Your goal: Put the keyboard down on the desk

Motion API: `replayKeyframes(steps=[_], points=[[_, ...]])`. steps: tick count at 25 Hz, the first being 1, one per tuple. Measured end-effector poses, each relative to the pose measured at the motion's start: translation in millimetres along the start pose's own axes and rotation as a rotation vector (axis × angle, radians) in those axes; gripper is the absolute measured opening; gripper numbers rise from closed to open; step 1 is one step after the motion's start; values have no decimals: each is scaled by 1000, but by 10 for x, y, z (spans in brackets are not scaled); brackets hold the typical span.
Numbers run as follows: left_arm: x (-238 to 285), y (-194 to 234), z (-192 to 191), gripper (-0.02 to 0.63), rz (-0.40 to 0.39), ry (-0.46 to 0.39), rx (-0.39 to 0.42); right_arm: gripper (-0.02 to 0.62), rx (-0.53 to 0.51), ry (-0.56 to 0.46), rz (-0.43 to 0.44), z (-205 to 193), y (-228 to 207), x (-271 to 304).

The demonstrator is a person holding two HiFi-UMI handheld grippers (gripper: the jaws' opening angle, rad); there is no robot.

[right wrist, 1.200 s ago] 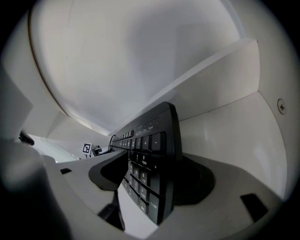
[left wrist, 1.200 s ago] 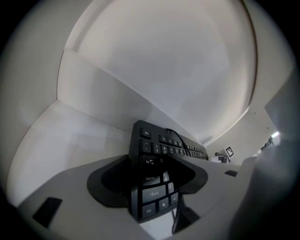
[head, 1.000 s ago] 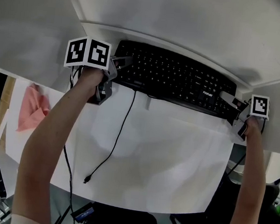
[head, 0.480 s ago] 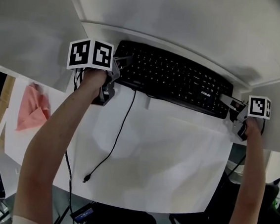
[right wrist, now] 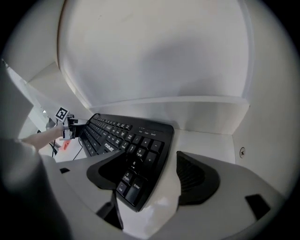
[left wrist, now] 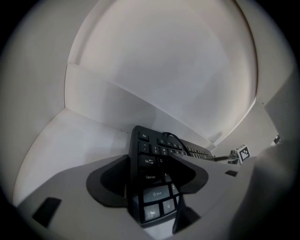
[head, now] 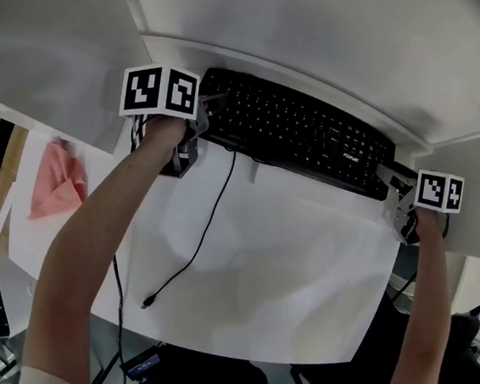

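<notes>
**Right tongs (right wrist: 157, 176) let go of the keyboard (head: 297, 133)**

The white worktop (head: 284, 260) lies under the keyboard, which looks to rest flat on it, keys up, with the wall (head: 325, 34) just behind. The keyboard's long axis runs side to side. Its right end is a little nearer the person, and its front edge faces the person.

At the keyboard's right end, the right tongs' jaws have just been opening. The end sits between them, but one pad stands clear of the edge with bare worktop in the gap, so that side is released. At the keyboard's left end, the left tongs (left wrist: 157, 180) look clamped on the corner, pads against it.

I judge the set-down nearly done, with only the left release to come. The cable (head: 206, 226) trails from the keyboard's front edge toward the person.
</notes>
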State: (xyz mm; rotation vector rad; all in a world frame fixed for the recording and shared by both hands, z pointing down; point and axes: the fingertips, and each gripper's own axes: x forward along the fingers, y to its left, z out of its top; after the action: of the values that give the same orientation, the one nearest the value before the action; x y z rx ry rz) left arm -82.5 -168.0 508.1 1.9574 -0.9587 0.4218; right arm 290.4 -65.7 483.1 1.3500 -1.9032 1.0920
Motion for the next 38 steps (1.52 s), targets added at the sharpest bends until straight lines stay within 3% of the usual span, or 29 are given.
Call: replayKeyframes(steps=[4, 13, 16, 18, 20, 22, 26, 30, 33, 38], points=[[-4, -5, 40, 287, 65, 4, 132, 337, 7, -43, -9, 8, -4, -7], [-74, -38, 78, 295, 100, -11, 167, 337, -81, -183, -122, 137, 64, -172], [-226, -143, 87, 295, 95, -30, 200, 337, -93, -257, -100, 194, 297, -289], [-374, -282, 44, 295, 63, -50, 212, 298, -103, -299, -79, 199, 524, -379], [-543, -469, -20, 295, 17, -74, 214, 100, -117, -317, -92, 155, 701, -454], [-705, -690, -82, 293, -38, -100, 211, 56, -136, -302, -92, 52, 863, -497], [-1024, -1099, -272, 255, -141, -160, 200, 34, -95, -319, -31, -170, 1225, -670], [-1298, -1482, -523, 192, -305, -214, 131, 25, 3, -348, 40, -309, 1522, -826], [-1424, -1588, -679, 173, -278, -220, 136, 25, 31, -334, 68, -425, 1696, -936], [-1640, -1813, -826, 122, -261, -223, 162, 25, -13, -313, 109, -588, 1986, -1073]])
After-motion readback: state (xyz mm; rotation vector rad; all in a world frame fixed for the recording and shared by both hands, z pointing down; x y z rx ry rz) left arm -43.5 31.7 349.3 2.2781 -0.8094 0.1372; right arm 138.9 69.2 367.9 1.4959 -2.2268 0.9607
